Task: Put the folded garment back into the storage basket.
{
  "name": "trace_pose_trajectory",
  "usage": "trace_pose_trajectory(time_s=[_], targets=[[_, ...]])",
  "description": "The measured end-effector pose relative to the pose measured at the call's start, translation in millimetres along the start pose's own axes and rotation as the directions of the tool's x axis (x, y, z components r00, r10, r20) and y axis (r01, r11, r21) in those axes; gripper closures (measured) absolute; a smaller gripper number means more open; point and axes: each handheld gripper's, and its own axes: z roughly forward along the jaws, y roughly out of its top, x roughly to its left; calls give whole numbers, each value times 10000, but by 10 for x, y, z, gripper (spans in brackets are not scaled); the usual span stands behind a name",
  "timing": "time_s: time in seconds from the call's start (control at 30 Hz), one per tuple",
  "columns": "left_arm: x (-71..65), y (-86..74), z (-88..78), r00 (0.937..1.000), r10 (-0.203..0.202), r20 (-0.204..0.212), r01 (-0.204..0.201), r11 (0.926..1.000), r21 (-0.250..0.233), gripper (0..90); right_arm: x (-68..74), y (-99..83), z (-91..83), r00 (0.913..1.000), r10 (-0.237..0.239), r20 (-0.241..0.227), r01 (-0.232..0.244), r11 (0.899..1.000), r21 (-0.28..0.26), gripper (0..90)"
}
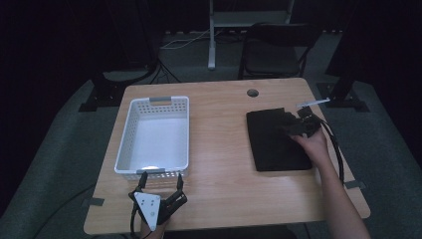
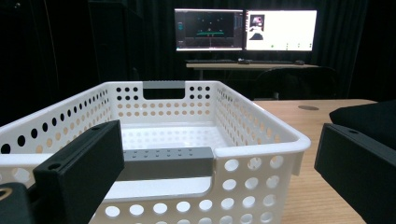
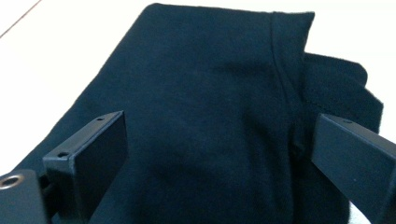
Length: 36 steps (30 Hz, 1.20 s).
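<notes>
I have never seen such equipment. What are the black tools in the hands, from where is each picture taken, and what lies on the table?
A person sits at a wooden table and holds a hand tool in each hand. Each tool is a gripper with two black jaws and a small camera on it.

The high view looks down from above the person. There the left gripper is open just in front of a white basket, touching nothing. The right gripper is over a folded black cloth.

The left gripper view looks along its jaws at the basket, which is empty.

The right gripper view shows its jaws open above the cloth. Nothing is held yet.
</notes>
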Motion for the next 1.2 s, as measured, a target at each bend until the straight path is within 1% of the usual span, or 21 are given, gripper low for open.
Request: trace_pose_trajectory(time_s=[0.07,0.1,0.17,0.2,0.3,0.33,0.37,0.4,0.43,0.47,0.53,0.57,0.63,0.7,0.73,0.77,0.8,0.97,1.1,1.13,1.2], targets=[[0,0,1,10000,-4,2,4,10000,-4,26,-13,-6,21,9999,126,98,-126,9999,25,44],[0,0,1,10000,-3,1,3,10000,-2,26,-15,-6,31,9998,111,133,-112,9999,50,44],[0,0,0,10000,-2,5,2,10000,-3,26,-15,-4,51,9993,107,368,-115,9997,229,43],[0,0,0,10000,-4,12,4,10000,-6,26,-15,-6,59,9993,106,347,-114,9996,252,44],[4,0,-1,9999,-12,147,12,10000,-4,26,-15,-13,67,9983,176,563,-191,9995,266,43],[4,0,-1,9999,-11,147,11,10000,-6,26,-13,-13,66,9962,125,859,-152,9994,308,43],[4,0,-1,9999,-7,148,7,10000,-6,26,-16,-14,69,9945,98,1043,-131,9994,311,43],[5,0,-1,9999,-9,146,9,10000,-6,26,-27,-18,78,9947,255,1001,-293,9989,363,43],[4,0,-1,9999,-10,148,10,10000,-5,26,-39,-21,87,9946,310,987,-353,9985,415,42],[4,0,-1,9999,-11,149,11,10000,-4,26,-45,-24,95,9930,315,1136,-373,9981,495,41],[5,0,-1,9999,-6,149,6,10000,-6,26,-67,-28,111,9923,511,1130,-578,9967,570,33],[4,0,-1,9999,-10,149,10,10000,-6,26,-74,-30,116,9908,595,1213,-670,9960,592,33],[5,-1,-2,9999,-5,147,5,10000,-5,26,-89,-41,141,9914,635,1147,-716,9951,680,30],[5,-1,-2,9999,-3,148,4,10000,-6,26,-117,-55,151,9915,852,981,-923,9932,707,24],[5,-1,-2,9999,-7,147,7,10000,-7,26,-124,-62,155,9923,866,885,-932,9930,729,19],[5,-1,-2,9999,-5,149,5,10000,-5,26,-129,-68,165,9934,817,801,-878,9933,756,1],[5,-1,-2,9999,-8,149,8,10000,-5,26,-124,-69,168,9944,728,760,-787,9938,782,1],[5,0,-2,9999,-4,147,4,10000,-3,26,-112,-58,175,9957,561,734,-630,9935,951,4],[6,-1,-5,9999,0,148,0,10000,-23,26,-89,-36,156,9951,657,743,-741,9905,1160,74],[6,-1,-5,9999,-1,148,1,10000,-25,26,-83,-35,146,9953,651,715,-734,9900,1204,108],[6,-1,-5,9999,0,147,0,10000,-25,26,-76,-45,129,9954,690,670,-764,9906,1136,150]])
